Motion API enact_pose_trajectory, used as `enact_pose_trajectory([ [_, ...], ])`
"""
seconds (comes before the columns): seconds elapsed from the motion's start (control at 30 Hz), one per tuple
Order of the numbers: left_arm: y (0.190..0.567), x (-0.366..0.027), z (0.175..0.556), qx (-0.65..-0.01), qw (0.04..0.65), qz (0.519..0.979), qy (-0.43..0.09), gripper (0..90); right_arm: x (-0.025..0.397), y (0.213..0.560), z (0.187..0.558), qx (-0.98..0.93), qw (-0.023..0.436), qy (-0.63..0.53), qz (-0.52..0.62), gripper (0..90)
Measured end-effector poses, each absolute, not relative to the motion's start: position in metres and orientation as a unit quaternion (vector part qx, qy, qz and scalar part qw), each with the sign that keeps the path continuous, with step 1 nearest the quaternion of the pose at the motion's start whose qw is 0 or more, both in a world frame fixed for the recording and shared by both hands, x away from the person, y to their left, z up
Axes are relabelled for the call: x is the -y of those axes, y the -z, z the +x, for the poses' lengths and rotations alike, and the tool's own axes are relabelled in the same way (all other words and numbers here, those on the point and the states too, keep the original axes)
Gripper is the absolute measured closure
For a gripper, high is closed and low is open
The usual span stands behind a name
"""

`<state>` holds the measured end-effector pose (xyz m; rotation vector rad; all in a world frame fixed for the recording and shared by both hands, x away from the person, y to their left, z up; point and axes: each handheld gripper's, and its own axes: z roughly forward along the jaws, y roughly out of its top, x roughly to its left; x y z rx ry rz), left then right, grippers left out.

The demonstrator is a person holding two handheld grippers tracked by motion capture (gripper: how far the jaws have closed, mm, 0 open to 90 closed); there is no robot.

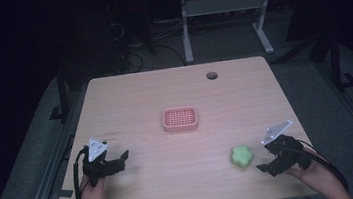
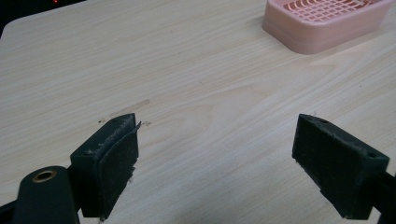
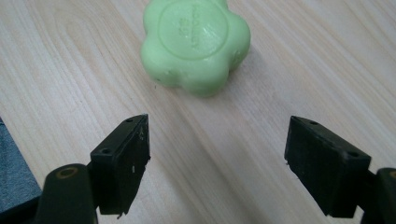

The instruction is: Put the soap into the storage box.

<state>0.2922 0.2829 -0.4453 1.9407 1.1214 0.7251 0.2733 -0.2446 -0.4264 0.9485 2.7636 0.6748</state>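
Observation:
A green flower-shaped soap (image 1: 241, 156) (image 3: 195, 44) lies on the wooden table (image 1: 184, 189) at the front right. My right gripper (image 1: 268, 158) (image 3: 217, 151) stands open just right of it, jaws wide apart and pointing at the soap, with nothing between them. A pink slotted soap dish (image 1: 180, 119) (image 2: 322, 23) sits near the table's middle. At the front left my left gripper (image 1: 121, 158) (image 2: 217, 149) is open and empty over bare wood, aimed toward the dish, which lies well ahead of it.
A round cable hole (image 1: 211, 75) marks the table's far right. Beyond the far edge are white desk legs (image 1: 185, 28) and cables on a dark floor. Bare wood lies between the dish and both grippers.

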Motion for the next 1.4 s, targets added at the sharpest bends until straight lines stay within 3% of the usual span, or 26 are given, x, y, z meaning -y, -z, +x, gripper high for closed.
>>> enact_pose_trajectory([
  [1.4, 0.446, -0.284, 0.292, -0.447, 0.391, 0.756, -0.275, 14.2, 0.186, 0.427, 0.304, -0.943, 0.056, -0.168, 0.281, 15.5],
])
